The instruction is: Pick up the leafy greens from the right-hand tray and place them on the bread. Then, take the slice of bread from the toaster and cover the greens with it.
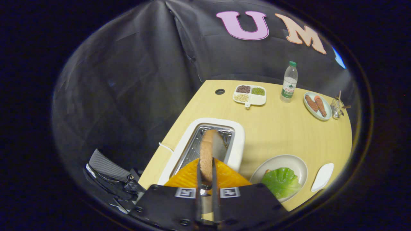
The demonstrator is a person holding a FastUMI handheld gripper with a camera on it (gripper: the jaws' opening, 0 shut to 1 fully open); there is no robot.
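brown toasted slice of bread is clamped edge-on between the gripper fingers at lower centre, above the white toaster; green leafy greens already lie on the grey plate at lower right; covering them is judged next.

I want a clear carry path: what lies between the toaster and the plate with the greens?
Bare tabletop in the gripper view, separating toaster and plate.

Your gripper has its fingers pressed on both faces of a rough, matt-crusted bread slice, above the toaster with its glossy white plastic shell and shiny metal slot. At two o'clock beyond it you see the matt, pale wood-grain table; at four o'clock, crinkled leafy greens on a smooth satin plate.
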